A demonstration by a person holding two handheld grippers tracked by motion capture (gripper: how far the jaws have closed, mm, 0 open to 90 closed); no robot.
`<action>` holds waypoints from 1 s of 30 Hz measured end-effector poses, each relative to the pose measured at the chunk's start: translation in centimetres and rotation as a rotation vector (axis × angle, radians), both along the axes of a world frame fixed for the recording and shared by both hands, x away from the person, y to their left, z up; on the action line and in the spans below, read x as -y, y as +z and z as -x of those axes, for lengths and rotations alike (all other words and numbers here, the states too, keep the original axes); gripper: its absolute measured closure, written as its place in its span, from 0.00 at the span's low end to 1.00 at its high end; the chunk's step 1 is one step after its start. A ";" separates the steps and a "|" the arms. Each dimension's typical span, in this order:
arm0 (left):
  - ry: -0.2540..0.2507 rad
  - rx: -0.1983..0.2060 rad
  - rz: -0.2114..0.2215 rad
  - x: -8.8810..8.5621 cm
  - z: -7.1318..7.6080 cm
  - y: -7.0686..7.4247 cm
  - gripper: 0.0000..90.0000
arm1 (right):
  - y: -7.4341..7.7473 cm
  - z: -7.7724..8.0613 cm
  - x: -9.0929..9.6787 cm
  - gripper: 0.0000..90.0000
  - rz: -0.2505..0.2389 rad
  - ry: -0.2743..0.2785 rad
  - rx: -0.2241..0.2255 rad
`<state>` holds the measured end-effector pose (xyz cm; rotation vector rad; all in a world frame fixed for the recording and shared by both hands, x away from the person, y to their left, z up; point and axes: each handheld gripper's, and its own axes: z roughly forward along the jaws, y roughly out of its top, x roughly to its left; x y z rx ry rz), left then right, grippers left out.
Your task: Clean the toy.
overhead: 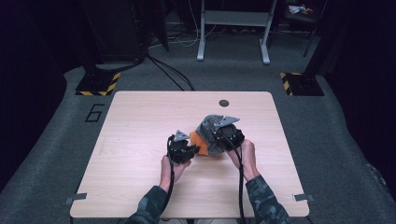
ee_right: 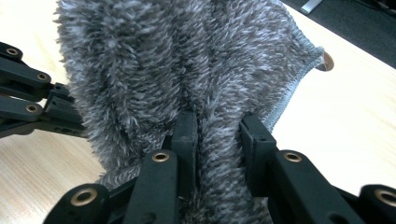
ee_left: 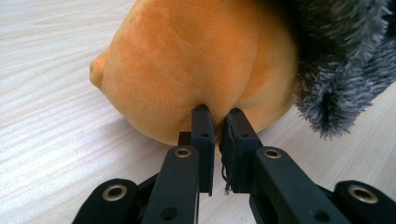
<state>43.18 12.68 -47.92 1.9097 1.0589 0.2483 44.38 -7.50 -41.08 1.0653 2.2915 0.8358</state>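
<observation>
An orange plush toy (overhead: 198, 140) lies on the wooden table (overhead: 140, 121), with a grey fuzzy cloth (overhead: 209, 125) draped over its right side. My left gripper (overhead: 192, 150) comes at it from the left. In the left gripper view that gripper (ee_left: 218, 112) is shut, pinching the orange plush (ee_left: 187, 60) at its lower bulge, and the grey cloth (ee_left: 345, 56) hangs at the right. My right gripper (overhead: 217, 136) is shut on a fold of the grey cloth (ee_right: 154, 60), which runs between its jaws (ee_right: 217, 122) and is held up off the table.
A round hole (overhead: 224, 103) sits near the table's far edge, also seen behind the cloth (ee_right: 327, 61). The left gripper's black links (ee_right: 32, 109) show at the left of the right gripper view. Beyond the table, stands with yellow-black tape (overhead: 98, 84) and white frame legs (overhead: 201, 46) rest on the floor.
</observation>
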 end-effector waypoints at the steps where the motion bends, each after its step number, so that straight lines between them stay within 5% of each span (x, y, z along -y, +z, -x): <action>1: 0.001 -0.002 0.002 0.0 0.0 0.0 0.93 | -0.1 -0.1 0.1 0.79 -0.007 0.002 0.008; 15: 0.006 -0.014 0.015 -0.2 -0.2 -0.2 0.93 | -2.2 -0.7 3.4 0.79 -0.038 -0.092 -0.051; 30: 0.013 -0.016 0.024 -0.4 -0.3 -0.3 0.93 | -7.7 -2.6 6.1 0.78 -0.062 -0.192 -0.219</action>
